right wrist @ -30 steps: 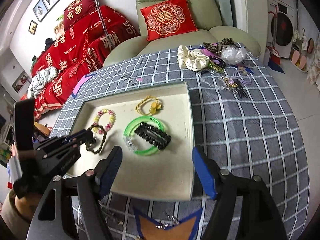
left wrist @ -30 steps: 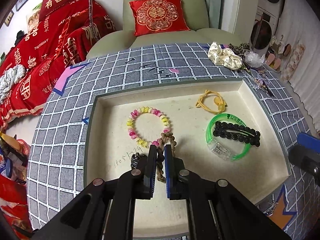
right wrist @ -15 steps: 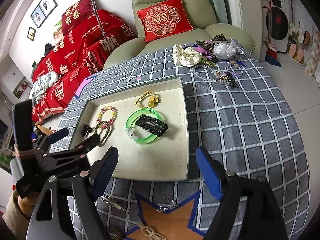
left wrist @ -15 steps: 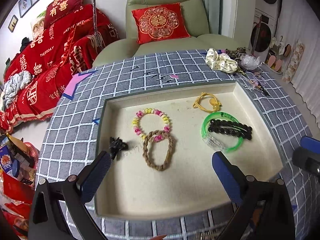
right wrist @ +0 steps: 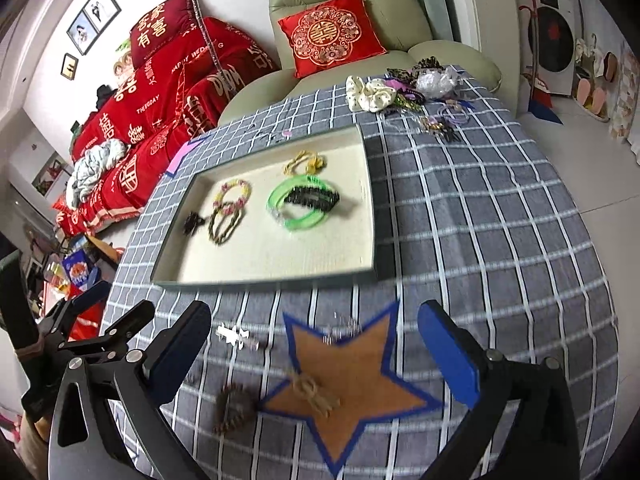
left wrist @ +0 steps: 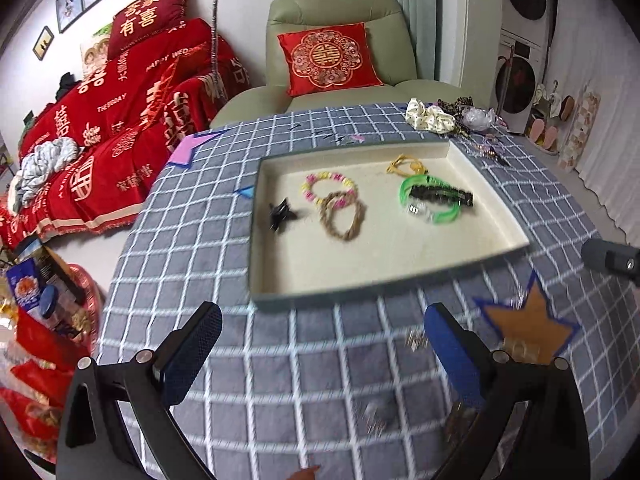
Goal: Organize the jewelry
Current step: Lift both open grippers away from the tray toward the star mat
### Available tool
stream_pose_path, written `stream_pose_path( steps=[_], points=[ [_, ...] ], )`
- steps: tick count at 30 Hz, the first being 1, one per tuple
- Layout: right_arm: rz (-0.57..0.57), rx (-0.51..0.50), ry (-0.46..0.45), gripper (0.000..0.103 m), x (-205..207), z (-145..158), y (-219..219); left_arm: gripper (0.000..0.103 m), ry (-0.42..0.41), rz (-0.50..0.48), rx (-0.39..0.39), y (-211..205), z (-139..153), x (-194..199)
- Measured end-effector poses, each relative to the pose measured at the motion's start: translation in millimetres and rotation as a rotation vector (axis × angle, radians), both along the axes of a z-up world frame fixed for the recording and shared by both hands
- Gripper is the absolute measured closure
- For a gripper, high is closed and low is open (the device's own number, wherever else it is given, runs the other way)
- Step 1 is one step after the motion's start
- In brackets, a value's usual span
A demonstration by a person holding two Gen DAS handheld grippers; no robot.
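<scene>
Left gripper [left wrist: 320,354] and right gripper [right wrist: 312,350], fingers spread wide and empty, hang over the checked bench [right wrist: 480,208] near side, a brown star patch [right wrist: 344,376] beneath the right one, then the tray [left wrist: 256,240] holding braided ring [left wrist: 343,216], bead bracelet [left wrist: 328,188], green bangle [left wrist: 430,200].

The dark red pillow [left wrist: 148,14] bore the gold characters "有喜"; the red cushion [left wrist: 329,58] on the armchair carried a gold "囍" emblem; the red sofa throw [right wrist: 172,76] showed "WEDDING", "TUESDAY" and repeated "囍"; no other markings were legible.
</scene>
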State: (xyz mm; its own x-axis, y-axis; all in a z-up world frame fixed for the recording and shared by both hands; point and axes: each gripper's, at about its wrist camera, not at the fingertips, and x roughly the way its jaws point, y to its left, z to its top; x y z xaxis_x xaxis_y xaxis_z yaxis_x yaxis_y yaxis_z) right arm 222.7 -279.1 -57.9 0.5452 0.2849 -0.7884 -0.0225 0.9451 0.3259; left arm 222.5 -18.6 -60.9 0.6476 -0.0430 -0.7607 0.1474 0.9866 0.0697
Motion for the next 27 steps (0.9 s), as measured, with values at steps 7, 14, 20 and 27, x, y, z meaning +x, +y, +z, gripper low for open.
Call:
stream_pose_path(
  steps=[7,14,20,27],
  points=[
    [0.011,-0.017,0.011,0.000,-33,-5,3,0.000,0.038,0.009,-0.017,13,-19,-35],
    [0.020,-0.039,0.034,0.000,-59,-15,5,0.000,0.061,0.021,-0.045,18,-36,-59],
    [0.030,-0.073,0.068,0.000,-74,-32,10,0.000,0.071,0.034,-0.052,17,-47,-65],
    [0.040,-0.136,0.093,0.000,-80,-49,16,0.000,0.084,0.043,-0.052,13,-60,-65]
  ],
)
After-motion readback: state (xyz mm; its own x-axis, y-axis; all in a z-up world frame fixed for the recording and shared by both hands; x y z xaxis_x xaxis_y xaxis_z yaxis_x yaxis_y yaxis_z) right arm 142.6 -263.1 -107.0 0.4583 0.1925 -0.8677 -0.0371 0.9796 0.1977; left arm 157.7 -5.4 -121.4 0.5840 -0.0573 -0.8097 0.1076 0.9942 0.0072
